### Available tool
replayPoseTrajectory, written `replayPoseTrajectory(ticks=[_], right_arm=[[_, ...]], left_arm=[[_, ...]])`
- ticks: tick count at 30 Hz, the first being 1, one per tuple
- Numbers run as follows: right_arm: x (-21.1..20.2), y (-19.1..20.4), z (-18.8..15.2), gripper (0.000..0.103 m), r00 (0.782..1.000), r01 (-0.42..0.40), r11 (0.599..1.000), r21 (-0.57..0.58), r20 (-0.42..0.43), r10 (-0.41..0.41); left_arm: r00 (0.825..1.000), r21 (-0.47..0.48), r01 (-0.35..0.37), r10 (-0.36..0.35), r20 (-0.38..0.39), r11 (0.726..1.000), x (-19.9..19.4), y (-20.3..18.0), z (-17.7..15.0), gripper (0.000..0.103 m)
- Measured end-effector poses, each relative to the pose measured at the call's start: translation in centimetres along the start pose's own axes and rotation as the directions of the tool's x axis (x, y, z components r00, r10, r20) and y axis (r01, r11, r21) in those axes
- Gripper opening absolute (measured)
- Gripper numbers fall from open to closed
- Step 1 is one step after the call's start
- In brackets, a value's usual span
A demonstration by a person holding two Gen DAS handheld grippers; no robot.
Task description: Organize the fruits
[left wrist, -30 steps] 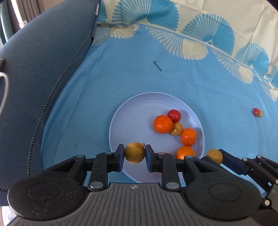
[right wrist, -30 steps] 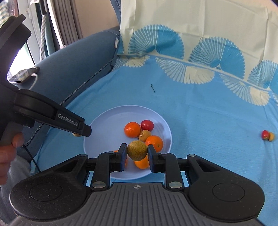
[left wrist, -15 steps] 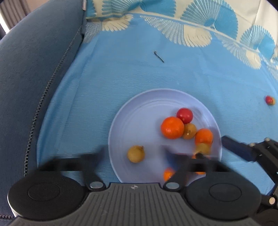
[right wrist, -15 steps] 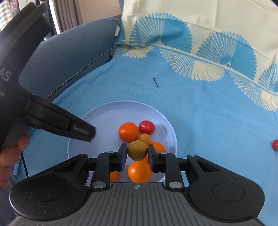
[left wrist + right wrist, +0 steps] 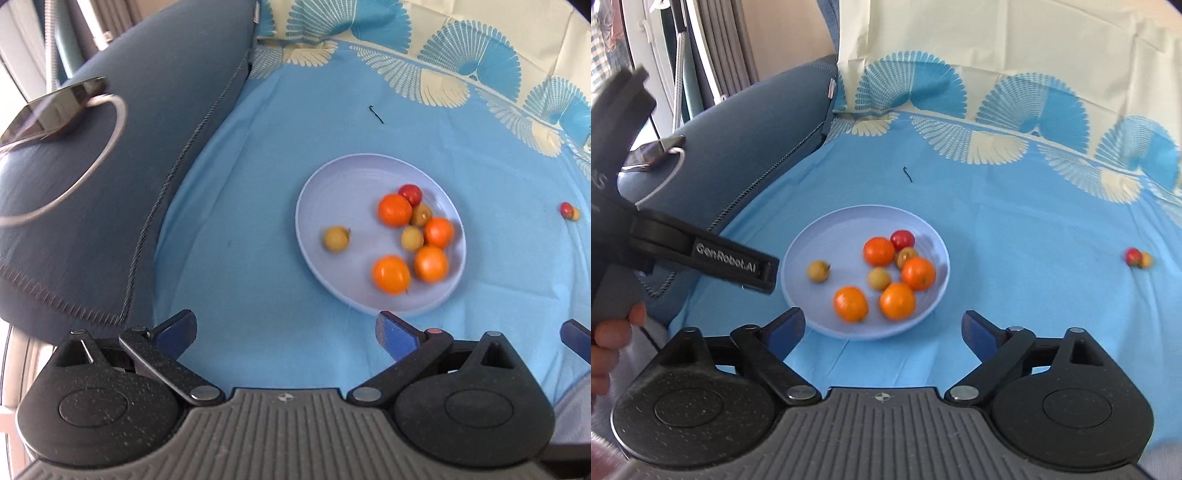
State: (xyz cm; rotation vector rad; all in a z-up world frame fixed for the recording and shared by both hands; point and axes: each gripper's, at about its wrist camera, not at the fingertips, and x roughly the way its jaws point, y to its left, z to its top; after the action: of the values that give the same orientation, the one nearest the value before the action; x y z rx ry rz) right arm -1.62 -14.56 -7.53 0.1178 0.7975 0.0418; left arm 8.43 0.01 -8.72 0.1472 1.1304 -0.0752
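A pale blue plate (image 5: 325, 192) (image 5: 827, 236) on the blue cloth holds several oranges (image 5: 394, 209) (image 5: 878, 251), a red fruit (image 5: 410, 193) (image 5: 902, 239) and brown longans. One longan (image 5: 336, 238) (image 5: 818, 270) lies alone at the plate's left side; another (image 5: 412, 238) (image 5: 879, 278) sits among the oranges. My left gripper (image 5: 286, 334) is open and empty, short of the plate. My right gripper (image 5: 882, 330) is open and empty at the plate's near rim. A red fruit and a small yellow one (image 5: 569, 211) (image 5: 1137, 257) lie on the cloth at the far right.
A dark blue cushion (image 5: 129, 166) (image 5: 750, 140) borders the cloth on the left, with a phone (image 5: 51, 109) and a cable on it. A small dark stem (image 5: 376, 113) (image 5: 907, 173) lies beyond the plate. The left gripper's body (image 5: 701, 254) shows at the right wrist view's left.
Both grippers opened and let their longans go onto the plate. Both have pulled back and up from the plate.
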Motion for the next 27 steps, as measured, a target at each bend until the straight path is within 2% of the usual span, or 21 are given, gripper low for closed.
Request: replayPoseTrajectory(ticks=[5,13,21,27], right_arm=[[-4.4,0.7,-2.0,0.100,0.996,0.029,0.998,-0.051,0.084,-0.024],[-9.2,0.5,-3.6,0.102,0.981,0.067,0.998,-0.018,0.184,-0.063],[-12.2,1.0,-4.5,0.102,0.968,0.082,0.995,-0.050,0.241,-0.068],[-12.8,1.3,-4.6,0.102,0.964,0.086,0.995,-0.057,0.257,-0.069]], left_arm=[[0.997,0.005,0.019,-0.020,0.072,1.000,-4.0,0.1,-3.0,0.103],[0.983,0.030,0.018,-0.023,0.180,0.999,-8.6,-0.4,-5.9,0.103],[0.971,0.051,0.029,-0.040,0.237,0.998,-10.9,-0.9,-7.3,0.103],[0.966,0.047,0.028,-0.039,0.256,0.999,-11.5,-0.7,-7.6,0.103]])
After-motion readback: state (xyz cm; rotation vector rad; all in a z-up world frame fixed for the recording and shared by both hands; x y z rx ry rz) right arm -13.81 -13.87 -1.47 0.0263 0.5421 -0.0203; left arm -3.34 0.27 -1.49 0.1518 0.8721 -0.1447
